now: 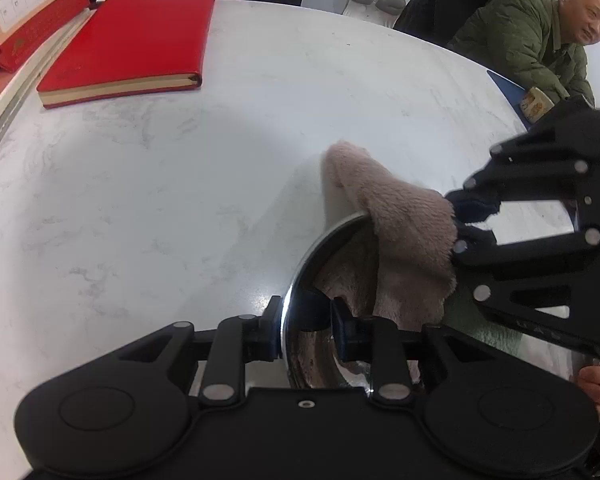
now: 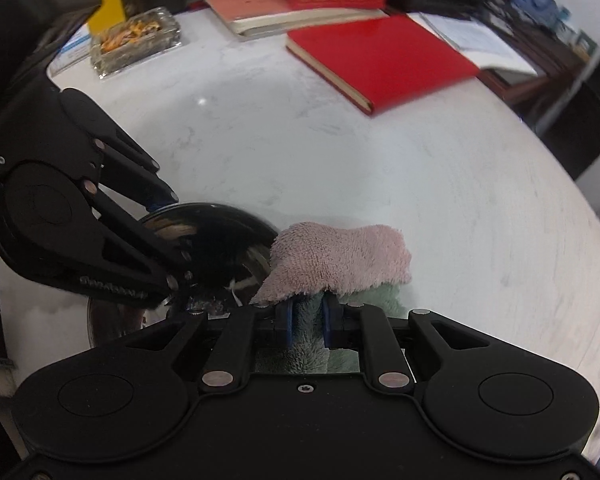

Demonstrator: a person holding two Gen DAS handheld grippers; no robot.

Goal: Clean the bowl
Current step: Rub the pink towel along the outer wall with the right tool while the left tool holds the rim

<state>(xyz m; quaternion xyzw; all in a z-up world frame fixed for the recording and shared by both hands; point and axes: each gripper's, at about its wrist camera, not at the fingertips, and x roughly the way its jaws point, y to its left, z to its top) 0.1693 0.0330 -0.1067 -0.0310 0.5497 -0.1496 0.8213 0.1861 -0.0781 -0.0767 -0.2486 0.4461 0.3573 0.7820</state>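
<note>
Gripping the rim of a steel bowl at lower centre of the left wrist view, the left gripper steadies it on a white table while the right gripper pinches a pink-and-green cloth draped over the bowl's edge.

We see the steel bowl half hidden under pink cloth, its base behind the left gripper, far desk clutter blurred.
</note>
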